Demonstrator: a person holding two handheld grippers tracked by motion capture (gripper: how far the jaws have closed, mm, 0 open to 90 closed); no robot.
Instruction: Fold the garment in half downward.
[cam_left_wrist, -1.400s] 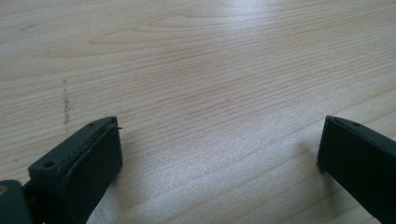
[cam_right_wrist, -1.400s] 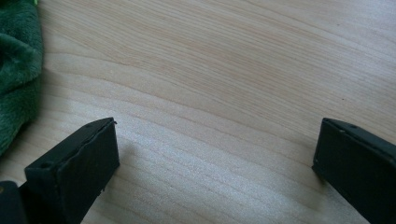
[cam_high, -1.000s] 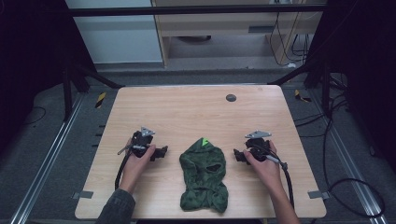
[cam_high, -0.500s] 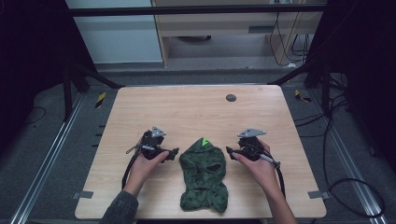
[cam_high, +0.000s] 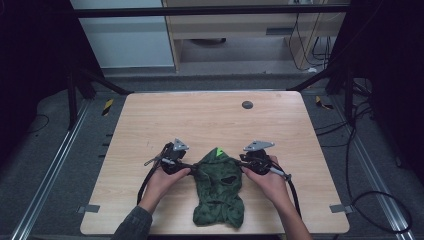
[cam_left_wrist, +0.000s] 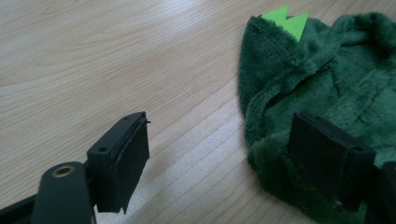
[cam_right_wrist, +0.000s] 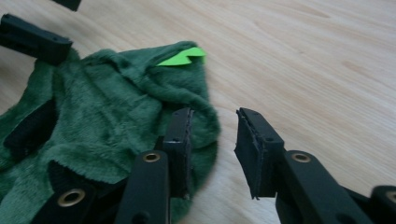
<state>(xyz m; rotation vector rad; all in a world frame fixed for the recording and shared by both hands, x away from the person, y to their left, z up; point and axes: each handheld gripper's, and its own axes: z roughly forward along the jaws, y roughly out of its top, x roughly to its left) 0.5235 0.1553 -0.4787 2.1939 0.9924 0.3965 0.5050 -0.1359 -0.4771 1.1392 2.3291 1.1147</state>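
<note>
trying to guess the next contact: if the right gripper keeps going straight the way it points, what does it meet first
Probably the edge of the green plush garment: the right gripper has just been closing with one jaw already over the fabric. Depth is unclear, so it may meet bare table first.

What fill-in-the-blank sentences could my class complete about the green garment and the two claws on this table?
1. The fuzzy garment lying on the wooden table is dark ____ in colour.
2. The small bright tag at the garment's far end is lime green and ____ in shape, with two points.
3. The left claw and the right claw reach the garment from ____ sides.
4. A small dark round spot sits near the table's ____ edge.

Missing words: green; zigzag; opposite; far
</note>
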